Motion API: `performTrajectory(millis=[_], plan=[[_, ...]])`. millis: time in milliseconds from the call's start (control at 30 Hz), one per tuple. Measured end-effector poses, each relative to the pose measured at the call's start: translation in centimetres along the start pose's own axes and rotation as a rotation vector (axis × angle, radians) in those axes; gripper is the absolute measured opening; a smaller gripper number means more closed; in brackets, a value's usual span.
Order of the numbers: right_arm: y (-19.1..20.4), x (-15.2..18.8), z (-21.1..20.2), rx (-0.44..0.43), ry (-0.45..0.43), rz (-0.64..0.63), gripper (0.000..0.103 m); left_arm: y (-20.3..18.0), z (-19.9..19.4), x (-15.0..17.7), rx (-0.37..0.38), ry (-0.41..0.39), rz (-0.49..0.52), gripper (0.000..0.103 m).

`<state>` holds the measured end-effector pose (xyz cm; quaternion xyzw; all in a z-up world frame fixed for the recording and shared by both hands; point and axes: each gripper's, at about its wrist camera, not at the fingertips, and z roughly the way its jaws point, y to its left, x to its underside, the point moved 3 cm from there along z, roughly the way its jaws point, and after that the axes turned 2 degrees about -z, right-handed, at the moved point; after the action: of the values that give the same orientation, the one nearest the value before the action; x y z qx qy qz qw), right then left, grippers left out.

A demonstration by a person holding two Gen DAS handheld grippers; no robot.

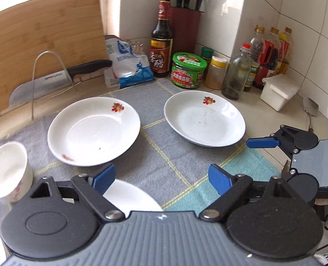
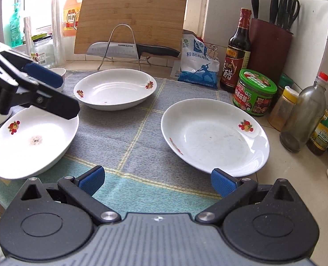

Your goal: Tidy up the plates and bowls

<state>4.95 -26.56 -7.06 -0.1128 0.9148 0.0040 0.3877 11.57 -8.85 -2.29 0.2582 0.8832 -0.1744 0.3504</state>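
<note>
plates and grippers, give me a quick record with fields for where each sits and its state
surface: grey checked mat
far plate: empty, by the knife rack
right plate: smeared, near the green jar
left plate: crumbs at centre, partly under the left gripper
cup: white, at the mat's left edge
left gripper: open, holds nothing
right gripper: open, holds nothing

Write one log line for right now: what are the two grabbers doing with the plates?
left gripper: open, empty | right gripper: open, empty | plates on cloth: three, none stacked | small bowl: left edge
</note>
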Motion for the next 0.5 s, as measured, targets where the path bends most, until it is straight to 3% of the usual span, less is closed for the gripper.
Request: performTrajectory(millis=[167,500], plan=[[2.3,-0.2,0.1,0.014,0.014,0.005,0.103,2.4,-2.6,3.4,-0.03,0.006,-0.103,0.091],[6.7,-1.3,0.6,0.008,0.032,-0.001,0.103,5.8,-6.4,8.7,-0.097,0.028,-0.089,0.091]])
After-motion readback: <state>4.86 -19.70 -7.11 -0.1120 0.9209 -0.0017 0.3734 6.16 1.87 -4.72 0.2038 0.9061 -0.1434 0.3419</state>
